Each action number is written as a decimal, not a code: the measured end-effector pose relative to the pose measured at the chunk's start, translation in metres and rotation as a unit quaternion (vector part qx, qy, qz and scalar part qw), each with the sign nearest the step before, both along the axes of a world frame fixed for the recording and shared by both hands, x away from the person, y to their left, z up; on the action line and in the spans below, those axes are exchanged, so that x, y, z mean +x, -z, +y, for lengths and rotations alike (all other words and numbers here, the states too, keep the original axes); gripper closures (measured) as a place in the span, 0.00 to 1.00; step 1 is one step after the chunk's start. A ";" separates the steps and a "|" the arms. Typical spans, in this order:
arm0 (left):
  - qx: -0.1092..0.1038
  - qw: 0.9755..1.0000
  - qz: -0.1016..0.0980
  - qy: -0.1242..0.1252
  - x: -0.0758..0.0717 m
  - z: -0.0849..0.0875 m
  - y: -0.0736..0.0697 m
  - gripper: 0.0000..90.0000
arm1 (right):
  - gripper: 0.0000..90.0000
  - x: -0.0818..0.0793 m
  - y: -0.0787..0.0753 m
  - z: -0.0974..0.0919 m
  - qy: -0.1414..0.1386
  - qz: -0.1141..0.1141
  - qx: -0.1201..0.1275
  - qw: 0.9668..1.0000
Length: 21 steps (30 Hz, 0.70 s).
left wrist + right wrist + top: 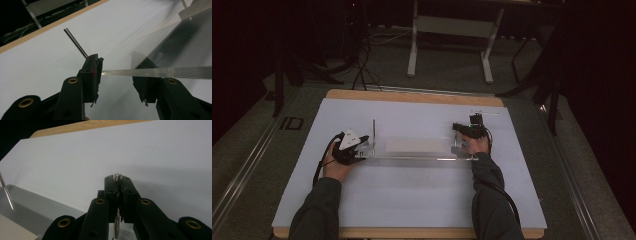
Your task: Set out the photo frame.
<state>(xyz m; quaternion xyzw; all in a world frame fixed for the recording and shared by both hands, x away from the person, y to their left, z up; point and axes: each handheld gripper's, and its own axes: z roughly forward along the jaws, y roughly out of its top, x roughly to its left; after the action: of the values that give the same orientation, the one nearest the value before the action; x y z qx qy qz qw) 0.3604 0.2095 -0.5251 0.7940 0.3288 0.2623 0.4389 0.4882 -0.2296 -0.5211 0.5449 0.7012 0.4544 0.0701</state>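
Two claws work one clear acrylic stand (412,150): the right claw (118,178) pinches its upright metal pin (117,176), while the left claw (117,75), spread, straddles the plate's edge beside another rod (75,42). White sheet covers the table (412,95); dark room beyond.

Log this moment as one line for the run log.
left claw: open around clear plate edge | right claw: shut on metal rod | table: white sheet

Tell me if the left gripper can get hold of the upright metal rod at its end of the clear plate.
Probably yes. The left gripper is open, the upright metal rod rises just beyond its left finger, and only the clear plate edge lies between the fingers.
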 end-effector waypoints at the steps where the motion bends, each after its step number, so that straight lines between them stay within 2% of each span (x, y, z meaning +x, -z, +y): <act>1: 0.000 1.000 -0.001 0.000 0.000 0.000 0.000 0.63 | 0.95 0.000 0.000 0.000 0.000 0.000 0.000 1.000; 7: 0.019 1.000 -0.018 0.007 0.000 -0.004 -0.002 0.61 | 0.95 0.001 0.000 -0.001 -0.004 -0.001 0.001 1.000; 9: 0.019 0.999 -0.022 0.014 0.000 -0.005 -0.001 0.58 | 0.95 0.000 0.000 -0.001 -0.005 -0.001 0.001 1.000; 21: 0.022 1.000 -0.008 0.019 0.003 -0.009 -0.005 0.59 | 0.94 0.001 0.000 -0.001 -0.010 -0.001 -0.001 1.000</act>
<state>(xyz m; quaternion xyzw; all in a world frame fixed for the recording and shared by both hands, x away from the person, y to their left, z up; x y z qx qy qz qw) 0.3638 0.2008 -0.5204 0.8075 0.3041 0.2671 0.4292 0.4889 -0.2310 -0.5206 0.5373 0.7073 0.4544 0.0667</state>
